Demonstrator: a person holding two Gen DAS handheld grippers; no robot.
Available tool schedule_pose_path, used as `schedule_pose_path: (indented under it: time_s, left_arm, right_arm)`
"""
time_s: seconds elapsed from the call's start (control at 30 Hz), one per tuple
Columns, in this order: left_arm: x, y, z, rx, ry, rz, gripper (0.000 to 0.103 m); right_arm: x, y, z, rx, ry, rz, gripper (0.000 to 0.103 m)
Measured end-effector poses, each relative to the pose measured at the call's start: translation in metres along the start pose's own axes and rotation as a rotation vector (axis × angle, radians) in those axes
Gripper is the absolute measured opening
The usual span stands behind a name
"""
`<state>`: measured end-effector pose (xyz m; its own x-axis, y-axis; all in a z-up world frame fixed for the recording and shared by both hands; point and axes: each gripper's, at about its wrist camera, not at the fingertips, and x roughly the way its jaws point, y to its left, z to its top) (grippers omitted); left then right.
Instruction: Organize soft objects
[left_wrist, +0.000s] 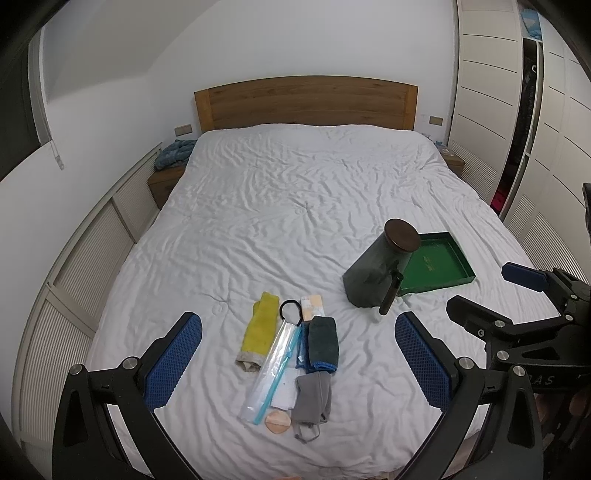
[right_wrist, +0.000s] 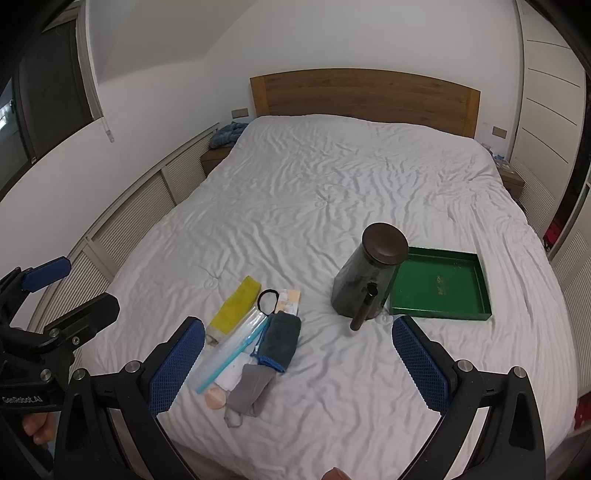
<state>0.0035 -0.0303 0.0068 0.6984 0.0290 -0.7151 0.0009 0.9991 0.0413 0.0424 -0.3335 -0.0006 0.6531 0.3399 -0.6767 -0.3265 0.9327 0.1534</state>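
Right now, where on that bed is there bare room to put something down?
The whole far half of the bed, up to the headboard, is bare. So is the strip between the cloth pile and the dark canister. It is crowded around the yellow cloth, zip bag and grey mask, and where the canister meets the green tray.

We're in a home bedroom here: a wide double bed under a wrinkled white quilted cover (left_wrist: 295, 206) fills the view, backed by a plain oak-coloured wooden headboard (left_wrist: 306, 101) against a white wall. There's a low wooden bedside table (left_wrist: 162, 182) on one side with a bundled blue cloth (left_wrist: 175, 152) on top, and tall white panelled wardrobe doors (left_wrist: 484, 92) run down the other side.
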Motion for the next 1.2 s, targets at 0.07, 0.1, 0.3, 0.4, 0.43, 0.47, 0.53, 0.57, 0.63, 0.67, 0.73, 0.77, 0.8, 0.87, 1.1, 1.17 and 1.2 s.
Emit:
schedule_pose_path:
  time_s: [0.07,0.1,0.3,0.4,0.43,0.47,0.53,0.57,0.63,0.67,0.73,0.77,0.8,0.87,1.1,1.17,1.2]
  left_arm:
    - [0.0001,-0.0002,-0.0003,-0.003,0.0,0.001,0.102]
    - [0.0001,-0.0004,-0.0005,-0.003,0.0,0.001,0.102]
    - [-0.0001,0.0001,-0.0007,-0.001,0.0,0.0,0.102]
    - [-0.0002,0.0006,-0.0011,-0.001,0.001,-0.001,0.102]
    - [-0.001,-0.0006,-0.0027,-0.001,0.001,-0.001,0.102]
    - [-0.0017,-0.0015,-0.0033,0.0,0.002,-0.001,0.102]
    - [-0.0031,-0.0019,-0.0042,-0.001,0.003,0.0,0.102]
    - [-0.0034,-0.0023,-0.0051,-0.002,0.003,0.001,0.102]
    - [-0.0035,-0.0018,-0.0049,-0.001,0.002,0.001,0.102]
    - [-0.0046,-0.0022,-0.0052,-0.001,0.002,0.002,0.102]
    - [-0.0054,-0.0031,-0.007,-0.002,0.001,0.003,0.102]
    - [-0.0056,-0.003,-0.0071,-0.002,0.0,0.004,0.102]
    - [-0.0059,-0.0037,-0.0075,-0.003,-0.001,0.006,0.102]
    - [-0.006,-0.0048,-0.0067,-0.007,-0.001,0.009,0.102]
    - [-0.0038,-0.0055,-0.0018,-0.012,0.001,0.014,0.102]
    - [-0.0031,-0.0048,-0.001,-0.013,0.003,0.014,0.102]
    - [-0.0021,-0.0047,0.0006,-0.014,0.006,0.015,0.102]
  right_arm:
    - [-0.0011,-0.0001,0.0003,0.0,-0.001,0.0,0.103]
    - [-0.0009,-0.0004,-0.0001,0.0,-0.001,0.001,0.103]
    - [-0.0009,-0.0001,0.0,-0.002,-0.003,0.0,0.103]
    - [-0.001,0.0001,-0.0006,-0.001,-0.002,0.0,0.103]
    - [-0.0016,0.0003,-0.001,-0.001,-0.001,0.0,0.103]
    - [-0.0021,0.0004,-0.001,-0.001,-0.001,0.0,0.103]
    - [-0.0021,0.0001,-0.0012,-0.001,-0.002,0.0,0.103]
    - [-0.0021,0.0001,-0.0011,-0.001,-0.002,0.0,0.103]
    - [-0.0011,-0.0007,-0.0006,-0.001,-0.001,0.001,0.103]
    - [-0.0009,-0.0006,-0.0006,-0.002,-0.001,0.001,0.103]
    - [-0.0009,-0.0005,-0.0013,-0.001,-0.001,0.002,0.103]
    - [-0.0009,-0.0001,-0.0009,-0.002,0.0,0.003,0.103]
    - [-0.0019,-0.0012,-0.0011,-0.004,-0.001,0.005,0.103]
    - [-0.0024,-0.0019,-0.0003,-0.008,-0.003,0.008,0.103]
    - [-0.0006,-0.0075,0.0034,-0.016,-0.006,0.014,0.103]
    - [-0.0005,-0.0077,0.0031,-0.016,-0.005,0.014,0.103]
    - [0.0001,-0.0086,0.0033,-0.016,-0.003,0.016,0.103]
